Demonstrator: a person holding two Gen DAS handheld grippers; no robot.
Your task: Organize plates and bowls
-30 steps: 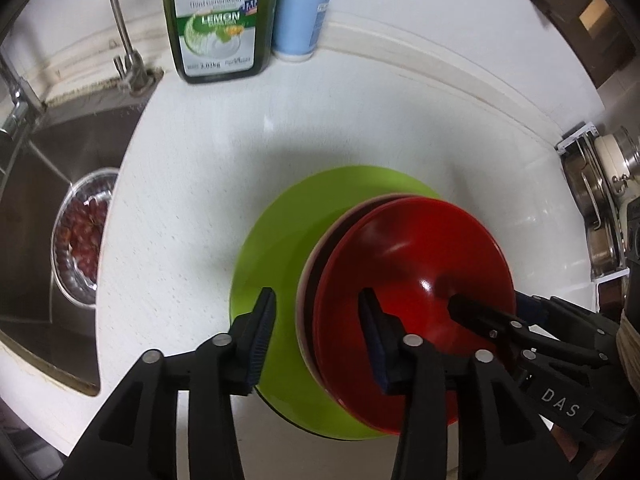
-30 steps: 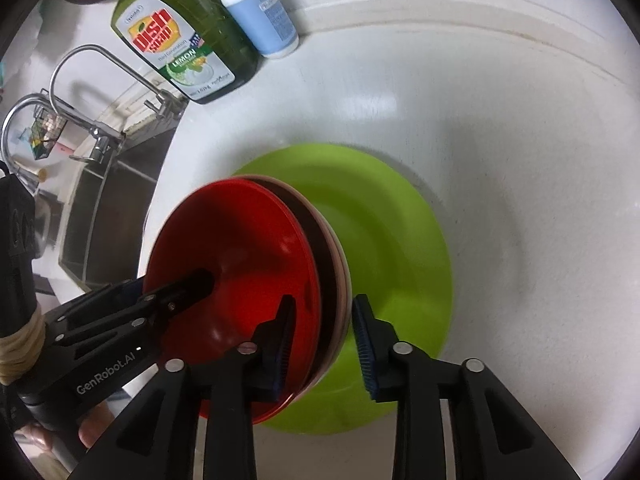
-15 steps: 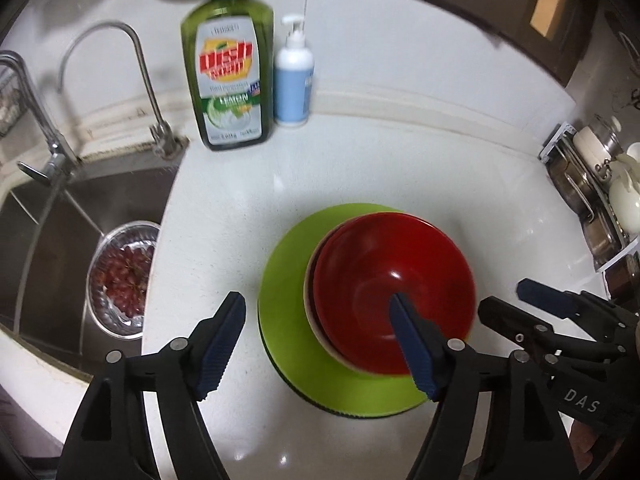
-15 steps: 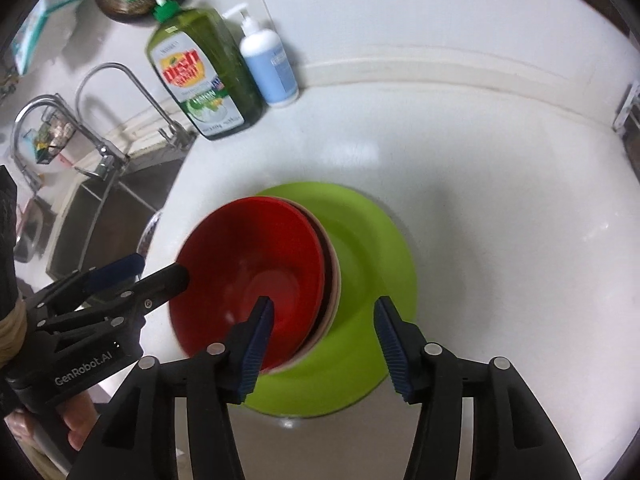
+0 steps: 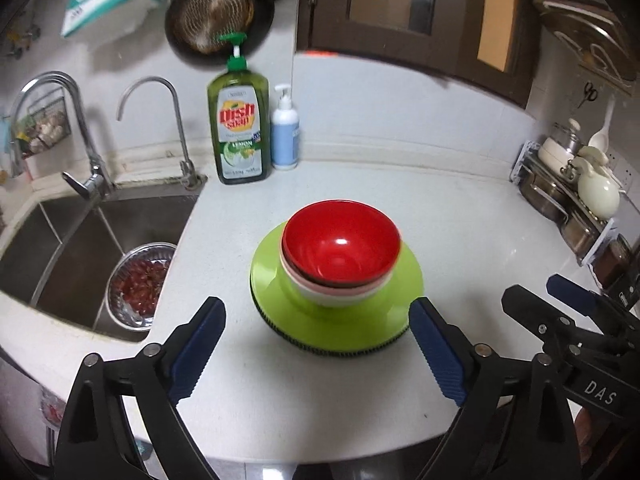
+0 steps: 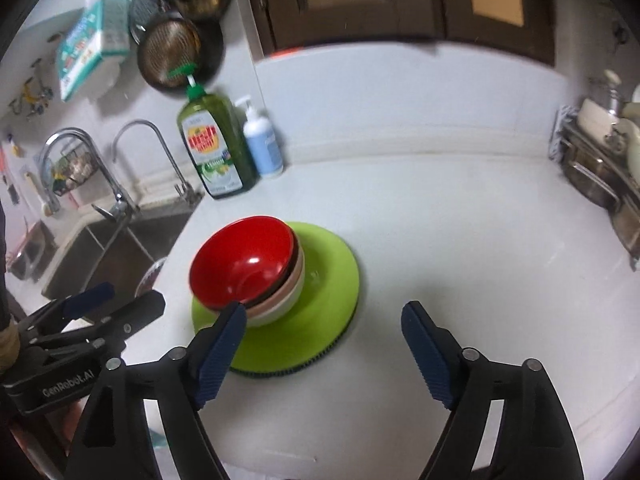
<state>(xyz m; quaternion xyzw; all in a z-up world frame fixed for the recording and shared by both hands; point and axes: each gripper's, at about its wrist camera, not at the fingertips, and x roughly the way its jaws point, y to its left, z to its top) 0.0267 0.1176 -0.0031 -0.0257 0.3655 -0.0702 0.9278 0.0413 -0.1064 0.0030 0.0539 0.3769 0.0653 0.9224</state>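
Nested for compactness, the red bowl (image 5: 341,249) tops the green plate (image 5: 336,326) stack on the desk (image 5: 460,216), while the left gripper (image 5: 318,354) and right gripper (image 6: 324,356) gape wide, empty.

White table (image 5: 460,216) before my fingers, green plate (image 5: 268,268) resting flat on it mid-surface, green dish soap bottle (image 5: 239,132) and small blue pump bottle (image 5: 285,136) standing side by side at its back edge, metal rack (image 5: 560,196) along its right side

Green dish-soap bottle (image 5: 239,132) beside blue pump bottle (image 5: 285,136) — sink (image 5: 80,236) nearby
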